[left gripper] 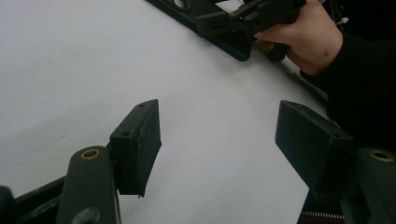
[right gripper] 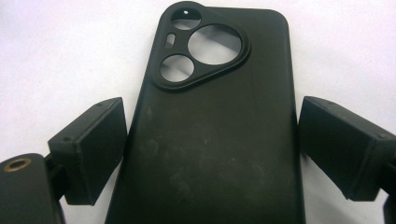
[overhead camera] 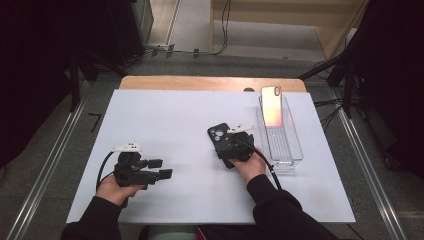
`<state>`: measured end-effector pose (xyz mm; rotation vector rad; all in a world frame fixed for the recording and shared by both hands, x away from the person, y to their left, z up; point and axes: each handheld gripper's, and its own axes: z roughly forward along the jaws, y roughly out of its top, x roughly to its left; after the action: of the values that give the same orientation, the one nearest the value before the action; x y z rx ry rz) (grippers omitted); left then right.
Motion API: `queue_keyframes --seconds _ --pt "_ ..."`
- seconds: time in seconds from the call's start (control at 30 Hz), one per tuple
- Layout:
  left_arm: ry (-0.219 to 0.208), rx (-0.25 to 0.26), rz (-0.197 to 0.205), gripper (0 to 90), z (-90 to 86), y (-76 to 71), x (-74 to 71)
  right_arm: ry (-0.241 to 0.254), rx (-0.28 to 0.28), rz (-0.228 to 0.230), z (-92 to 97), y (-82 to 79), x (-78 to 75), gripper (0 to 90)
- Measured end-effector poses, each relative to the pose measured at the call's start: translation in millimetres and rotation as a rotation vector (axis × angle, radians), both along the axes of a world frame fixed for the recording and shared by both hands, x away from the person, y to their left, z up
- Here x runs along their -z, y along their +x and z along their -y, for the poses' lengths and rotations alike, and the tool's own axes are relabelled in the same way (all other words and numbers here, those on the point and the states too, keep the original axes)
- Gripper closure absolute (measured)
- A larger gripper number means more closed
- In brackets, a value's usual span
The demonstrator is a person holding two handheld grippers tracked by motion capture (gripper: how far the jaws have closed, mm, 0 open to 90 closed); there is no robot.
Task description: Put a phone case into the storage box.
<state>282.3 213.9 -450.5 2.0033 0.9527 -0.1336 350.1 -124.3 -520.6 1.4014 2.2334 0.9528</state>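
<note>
The jaws of the right gripper stand beside the black phone case, not yet pressing it. The left gripper is released and idle; the phone waits in the far tray.

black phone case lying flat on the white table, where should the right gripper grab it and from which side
Probably across its two long edges, at the plain lower half below the camera cutouts, coming in low from the short end nearest the person. The black soft-looking phone case lies flat, back up, on the white table, and the right gripper already straddles that narrow width, its jaws near the edges, not clearly pressing.
</note>
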Motion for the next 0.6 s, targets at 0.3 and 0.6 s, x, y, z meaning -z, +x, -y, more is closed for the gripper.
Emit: queue_keyframes --seconds 0.3,0.6 --pt "-0.001 -0.001 0.002 31.6 -0.3 0.1 -0.2 0.009 0.005 0.000 0.6 -0.3 -0.4 10.7" --pt "-0.004 -0.003 0.001 31.6 -0.7 0.4 -0.4 0.063 0.007 -0.029 6.7 2.9 -3.6 12.0"
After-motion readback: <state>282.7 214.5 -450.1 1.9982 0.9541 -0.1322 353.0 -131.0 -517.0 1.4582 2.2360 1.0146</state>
